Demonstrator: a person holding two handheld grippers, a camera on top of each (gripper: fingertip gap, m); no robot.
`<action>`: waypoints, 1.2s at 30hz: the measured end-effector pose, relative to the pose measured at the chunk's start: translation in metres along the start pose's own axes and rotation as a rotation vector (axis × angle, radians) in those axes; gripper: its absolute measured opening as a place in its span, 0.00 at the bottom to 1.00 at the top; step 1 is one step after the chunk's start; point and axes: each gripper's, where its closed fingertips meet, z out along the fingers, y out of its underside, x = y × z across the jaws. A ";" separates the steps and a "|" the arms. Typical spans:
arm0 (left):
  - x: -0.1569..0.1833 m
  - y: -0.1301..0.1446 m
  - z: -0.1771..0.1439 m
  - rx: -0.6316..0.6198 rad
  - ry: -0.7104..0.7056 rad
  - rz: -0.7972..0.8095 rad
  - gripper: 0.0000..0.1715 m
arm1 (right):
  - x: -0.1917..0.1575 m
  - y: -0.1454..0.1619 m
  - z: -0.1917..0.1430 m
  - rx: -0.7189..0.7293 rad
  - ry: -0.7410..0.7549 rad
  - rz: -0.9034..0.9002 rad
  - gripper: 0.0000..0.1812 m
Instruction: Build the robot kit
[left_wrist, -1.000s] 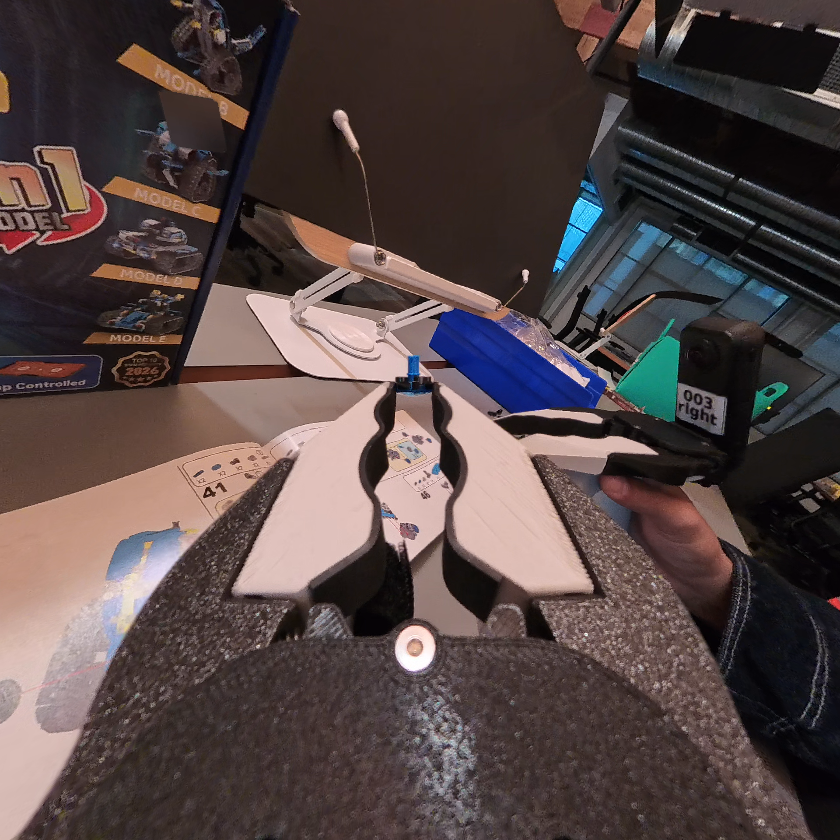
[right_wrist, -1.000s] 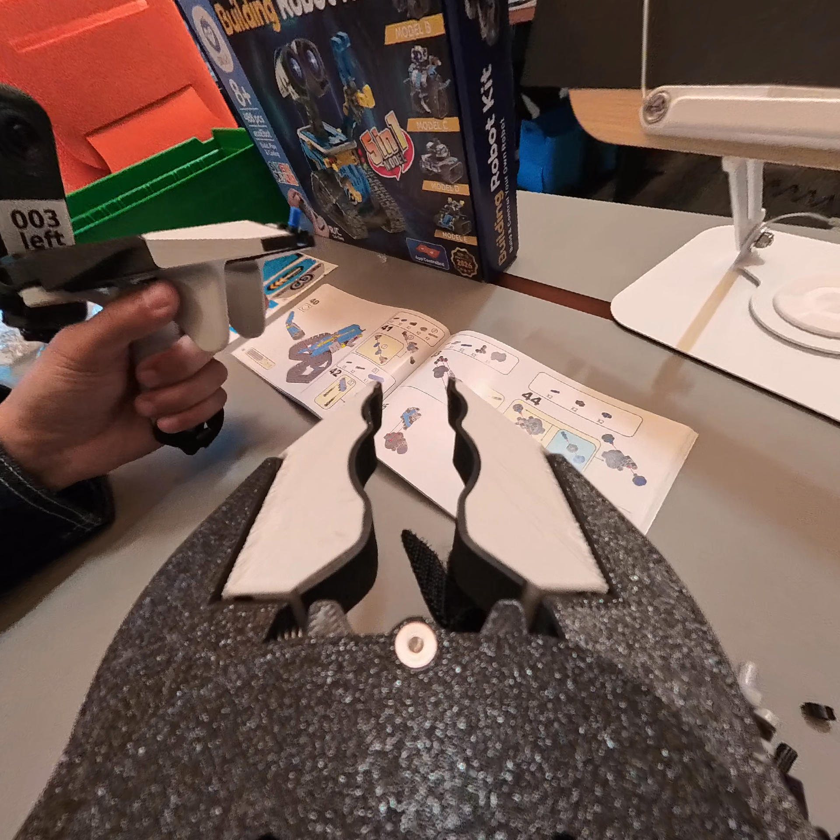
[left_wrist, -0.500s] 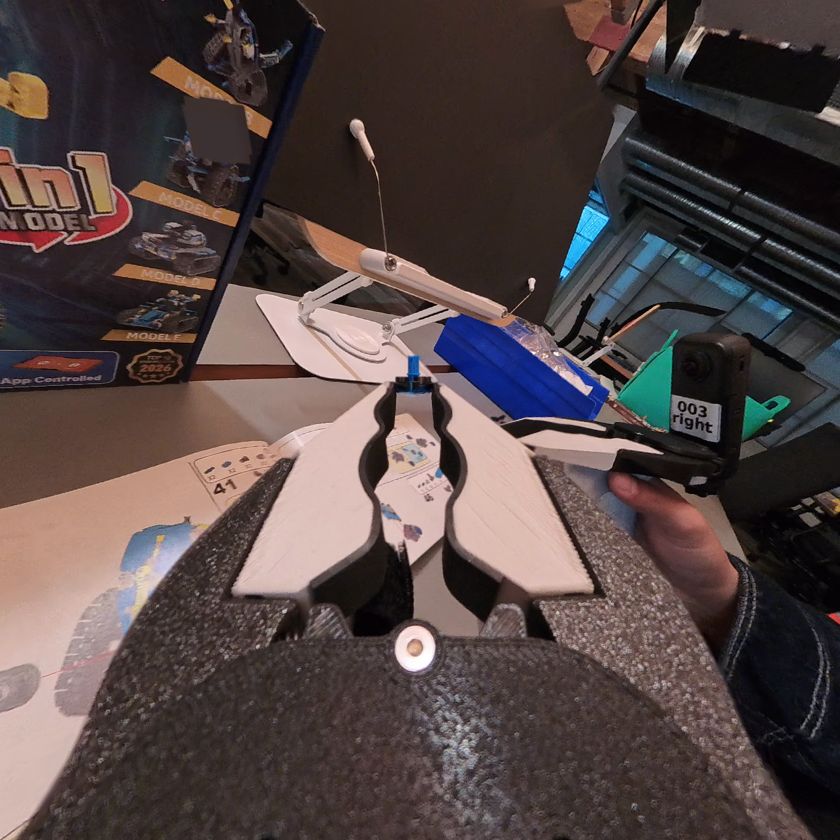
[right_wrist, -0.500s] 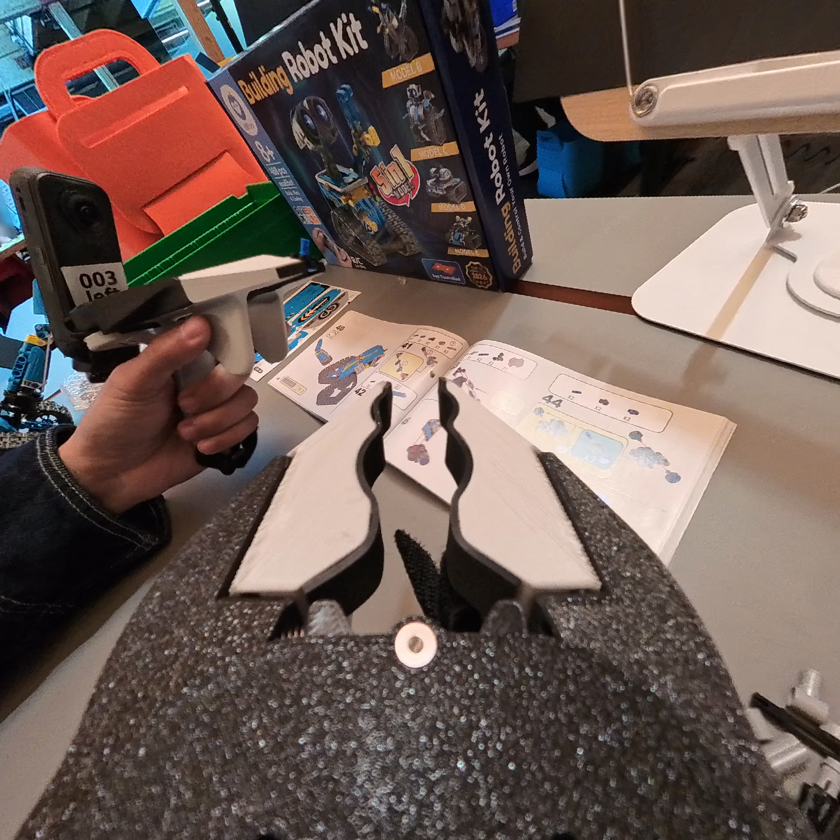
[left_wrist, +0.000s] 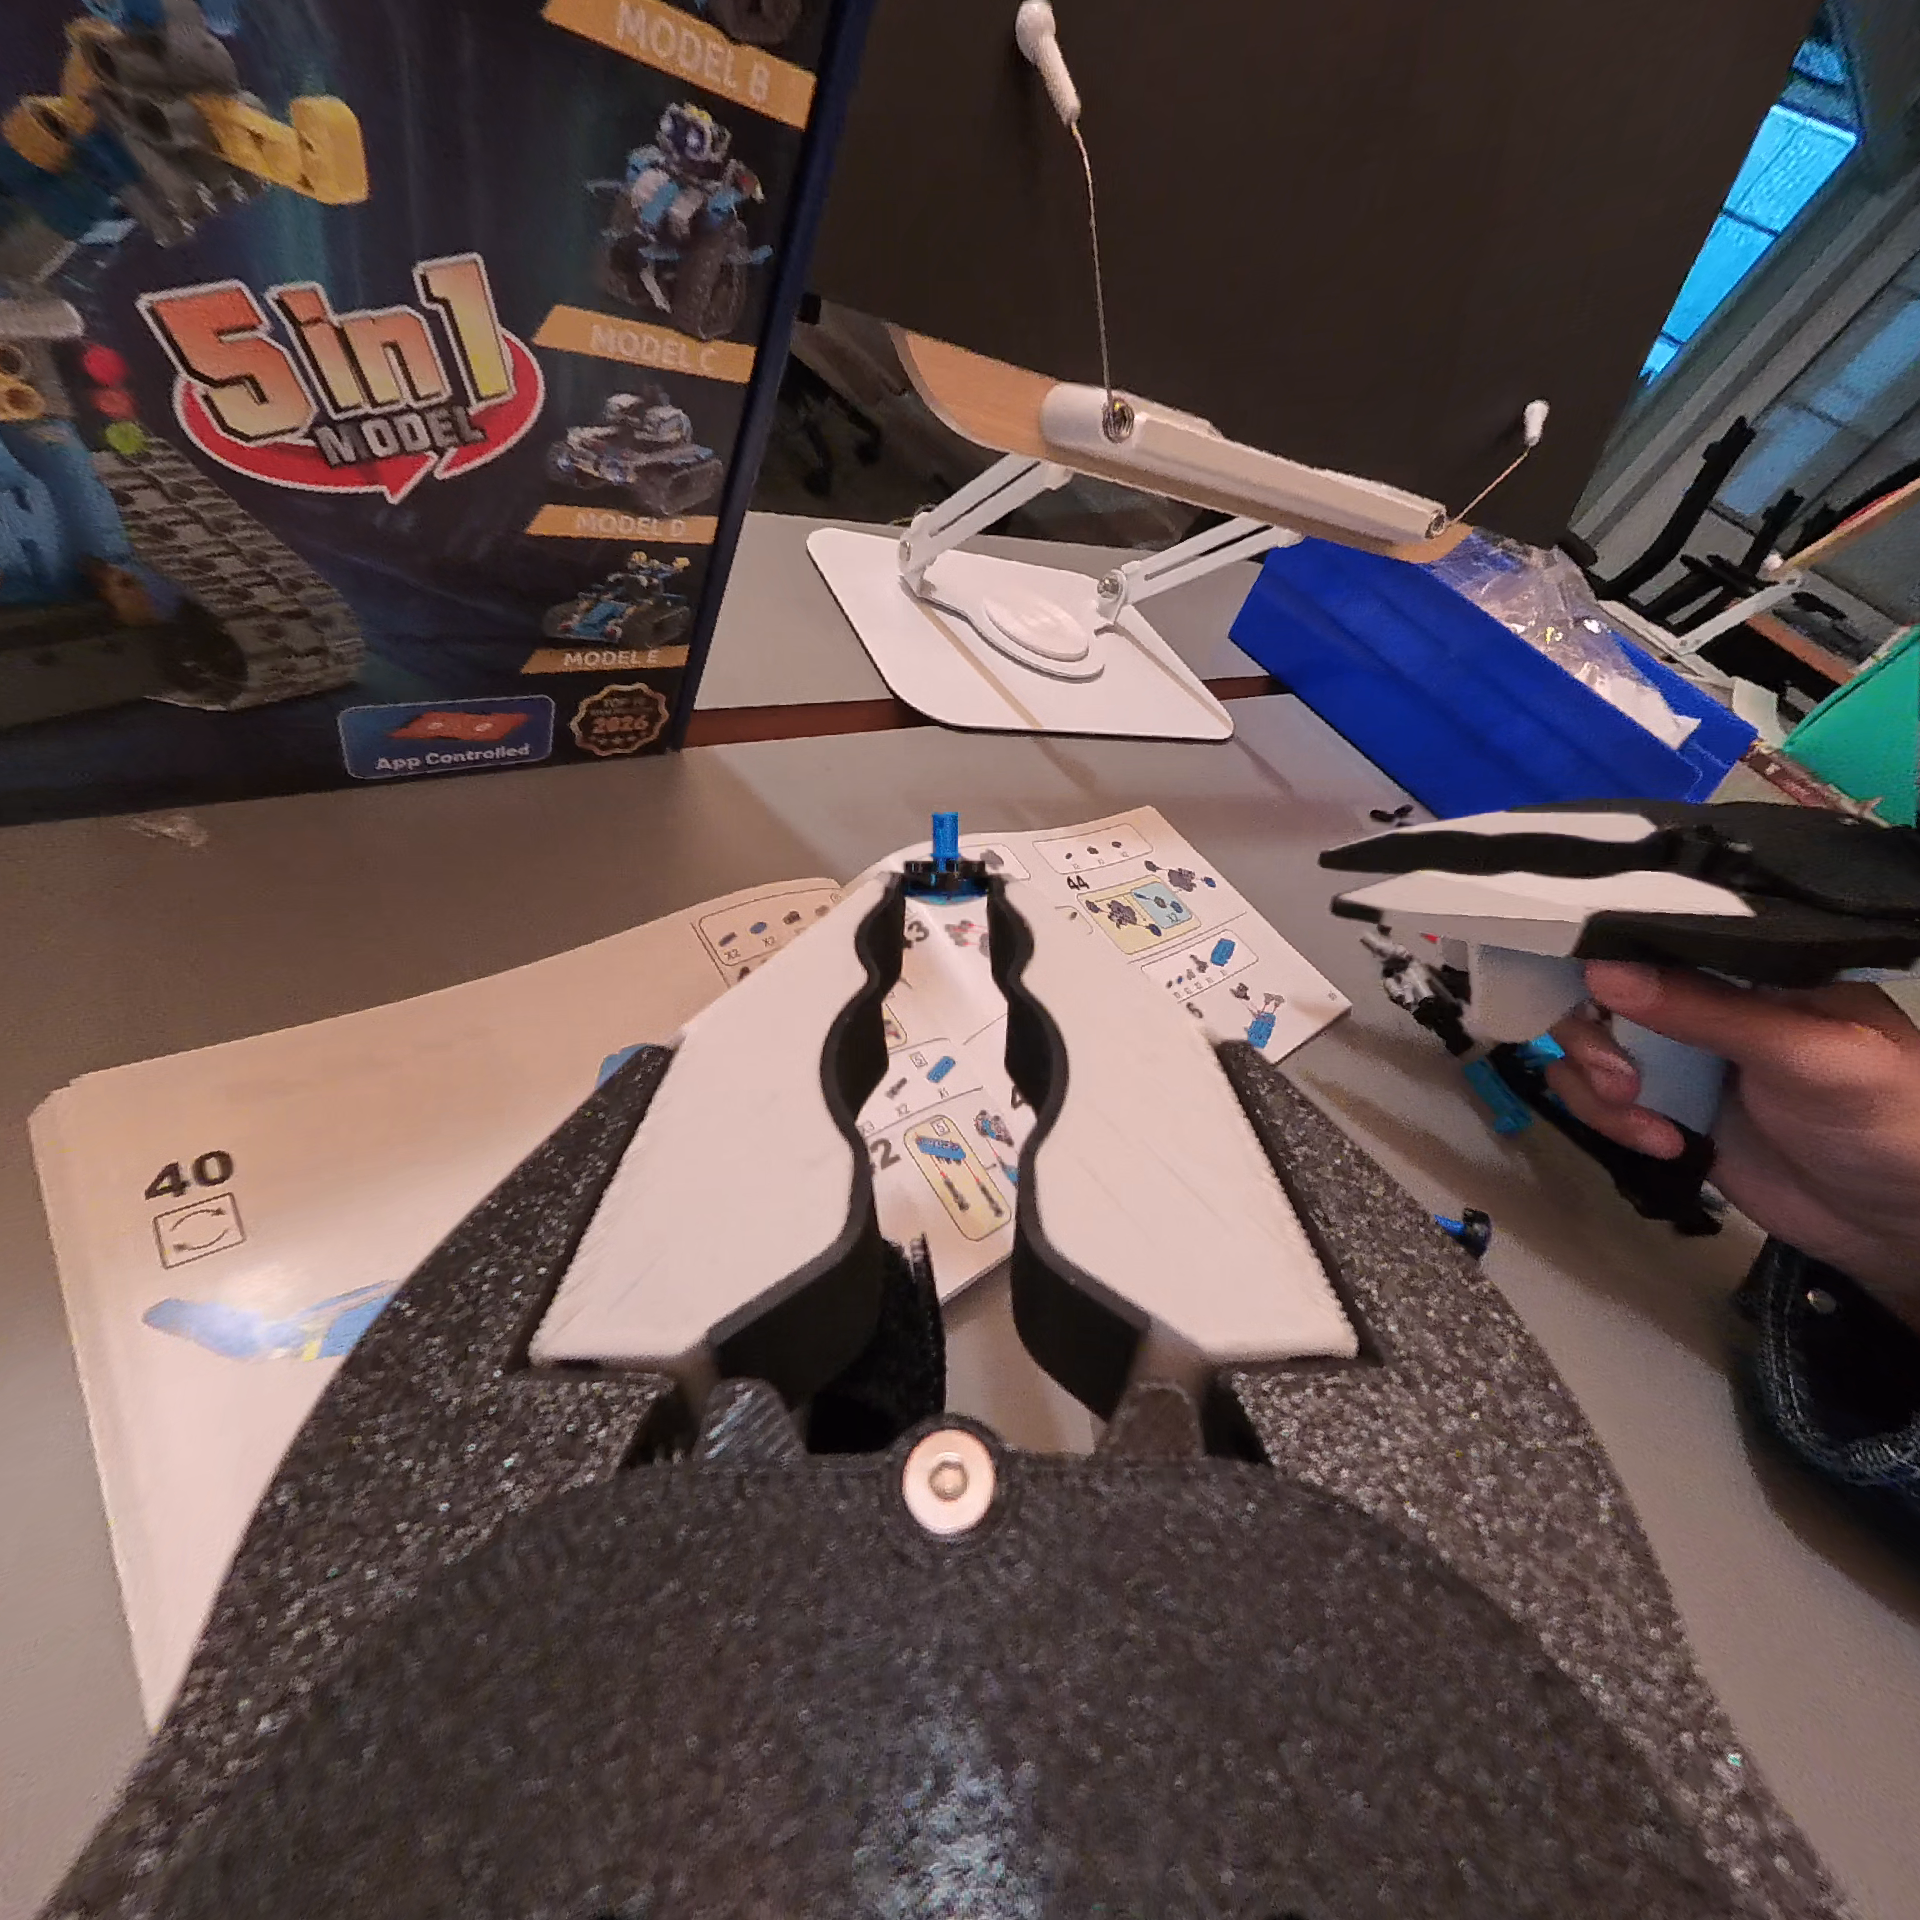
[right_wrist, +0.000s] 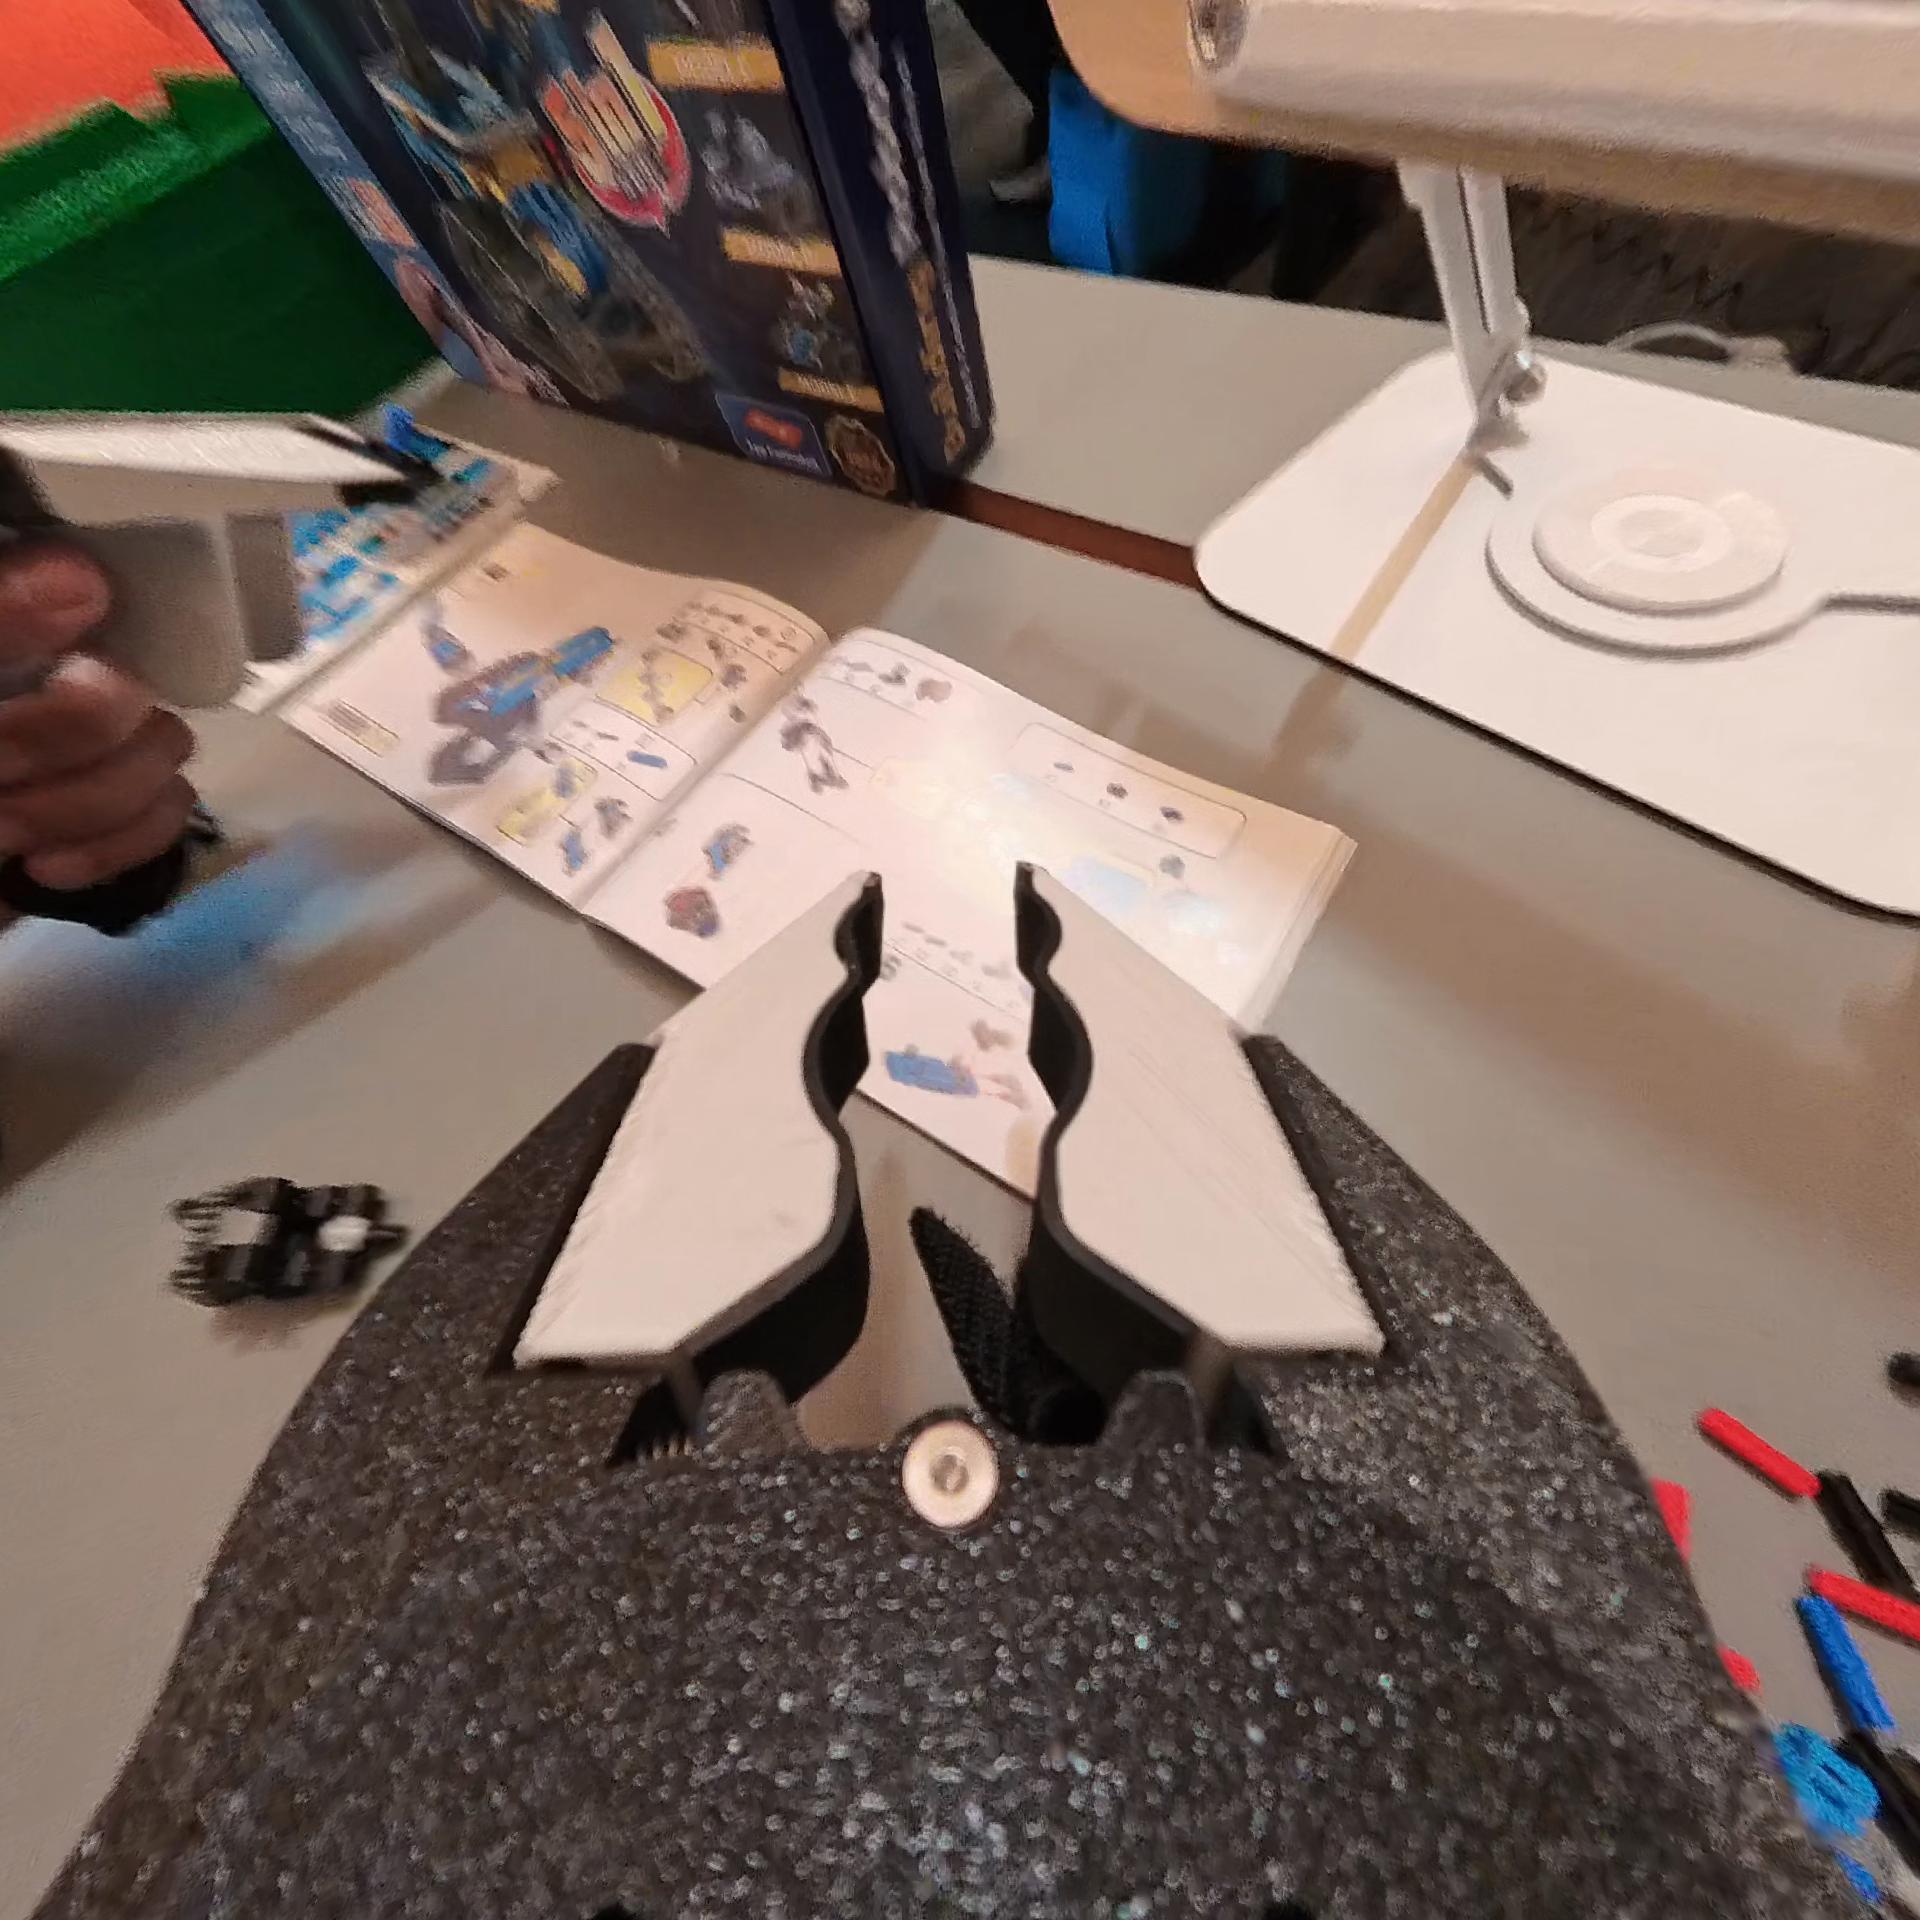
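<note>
Just left tool — knobby blue-black piece.

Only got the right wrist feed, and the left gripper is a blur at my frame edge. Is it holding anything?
Observer: Yes. The left gripper is shut on a small black and blue piece, blue peg pointing up, above the open booklet.
Operator: Any loose parts below my camera that I can't see?
Observer: One small blue and black pin lies on the table, close to the hand holding the right gripper.
Operator: What's right of the white stand, off my frame?
Observer: A blue bin with clear plastic bags in it.
</note>
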 end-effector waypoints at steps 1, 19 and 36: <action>0.000 0.002 0.001 -0.008 0.001 0.003 0.09 | 0.009 0.009 0.002 -0.043 0.046 -0.009 0.14; -0.011 0.012 0.001 -0.046 -0.014 0.001 0.09 | 0.004 0.021 0.010 -0.085 0.000 0.039 0.14; -0.010 0.010 0.002 -0.055 -0.028 0.032 0.09 | -0.015 0.018 0.012 -0.097 -0.061 0.010 0.14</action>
